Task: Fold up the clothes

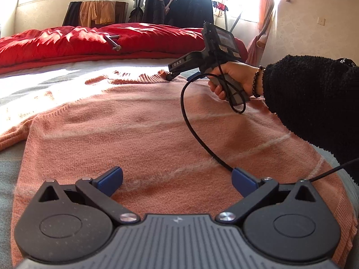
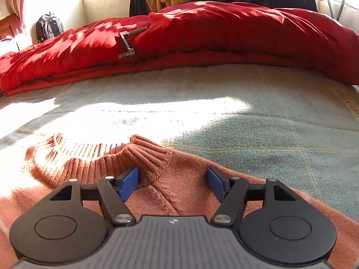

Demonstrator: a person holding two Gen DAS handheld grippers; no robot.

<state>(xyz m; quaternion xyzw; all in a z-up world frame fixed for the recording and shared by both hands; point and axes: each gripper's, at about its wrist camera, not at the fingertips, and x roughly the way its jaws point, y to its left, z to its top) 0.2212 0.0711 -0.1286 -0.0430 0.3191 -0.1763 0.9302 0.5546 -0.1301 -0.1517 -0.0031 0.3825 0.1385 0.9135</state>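
A salmon-pink knitted sweater [image 1: 143, 134] with thin white stripes lies flat on the bed, its collar at the far end. My left gripper [image 1: 177, 181] hovers open over the sweater's lower body, with only flat knit between its blue pads [image 1: 111, 180]. A hand in a black fleece sleeve [image 1: 303, 94] holds my right gripper [image 1: 180, 77] down at the collar. In the right wrist view the right gripper [image 2: 172, 183] stands open. The right end of the ribbed collar [image 2: 148, 154] and the shoulder knit lie between its pads [image 2: 128, 183], and they do not press on it.
A grey-green bed cover [image 2: 246, 130] stretches beyond the sweater. A thick red quilt [image 2: 224, 33] is heaped along the far side with a metal crank [image 2: 125, 42] on it. Behind stand a rack of dark jackets [image 1: 179, 6] and a backpack [image 2: 48, 27]. A black cable [image 1: 190, 123] loops over the sweater.
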